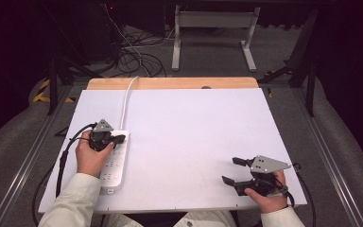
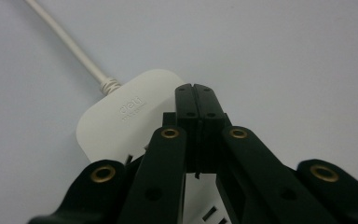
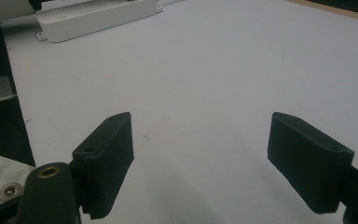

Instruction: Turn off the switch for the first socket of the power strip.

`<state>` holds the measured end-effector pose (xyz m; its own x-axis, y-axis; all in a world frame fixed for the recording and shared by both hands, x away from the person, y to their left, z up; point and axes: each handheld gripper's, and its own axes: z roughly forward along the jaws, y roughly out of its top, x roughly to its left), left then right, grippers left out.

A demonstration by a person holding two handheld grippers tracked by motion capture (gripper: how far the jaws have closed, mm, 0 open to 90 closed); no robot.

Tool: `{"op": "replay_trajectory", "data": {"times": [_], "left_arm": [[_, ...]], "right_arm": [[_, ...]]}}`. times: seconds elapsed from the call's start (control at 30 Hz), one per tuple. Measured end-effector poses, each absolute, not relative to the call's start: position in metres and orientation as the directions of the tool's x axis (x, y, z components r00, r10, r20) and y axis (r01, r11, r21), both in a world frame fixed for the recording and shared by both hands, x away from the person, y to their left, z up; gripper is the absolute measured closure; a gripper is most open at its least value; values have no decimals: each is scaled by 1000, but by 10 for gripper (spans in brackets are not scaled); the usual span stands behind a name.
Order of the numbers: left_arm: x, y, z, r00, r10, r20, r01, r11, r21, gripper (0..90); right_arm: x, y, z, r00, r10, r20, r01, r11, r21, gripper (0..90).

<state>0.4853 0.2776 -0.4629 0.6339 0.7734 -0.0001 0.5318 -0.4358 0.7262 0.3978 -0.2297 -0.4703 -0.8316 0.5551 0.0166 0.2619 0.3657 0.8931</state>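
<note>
1. Left gripper (image 1: 118, 139): one, in my left hand near the board's left edge, held over the far end of the power strip. Jaws clenched flat together with nothing between them; whether the tips touch the strip I cannot tell.
2. Right gripper (image 1: 231, 170): one, low at the board's near right corner, pointing left. Jaws released, spread wide, nothing between.
3. Power strip (image 1: 114, 166): one, white smooth plastic, rounded corners, long, lying along the left edge.
4. Cord (image 1: 125, 101): one, white, round, running from the strip to the far edge.
5. Board (image 1: 194, 127): one, flat, matte white.
</note>
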Motion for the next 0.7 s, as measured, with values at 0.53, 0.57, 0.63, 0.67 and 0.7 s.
{"op": "replay_trajectory", "data": {"times": [0.53, 0.57, 0.63, 0.67, 0.7], "left_arm": [[484, 277, -463, 628, 778, 2, 536, -435, 724, 900], [484, 277, -463, 628, 778, 2, 536, -435, 724, 900], [484, 277, -463, 629, 778, 1, 536, -435, 724, 900], [484, 277, -463, 628, 778, 0, 537, -433, 724, 900], [484, 277, -463, 628, 778, 0, 537, -433, 724, 900]], "right_arm": [[397, -230, -470, -832, 555, 12, 259, 370, 892, 230], [397, -230, -470, -831, 555, 11, 259, 370, 892, 230], [397, -230, -470, -832, 555, 10, 258, 370, 892, 230], [397, -230, -470, -832, 555, 10, 258, 371, 892, 230], [397, -229, -470, -832, 555, 10, 259, 371, 892, 230]]}}
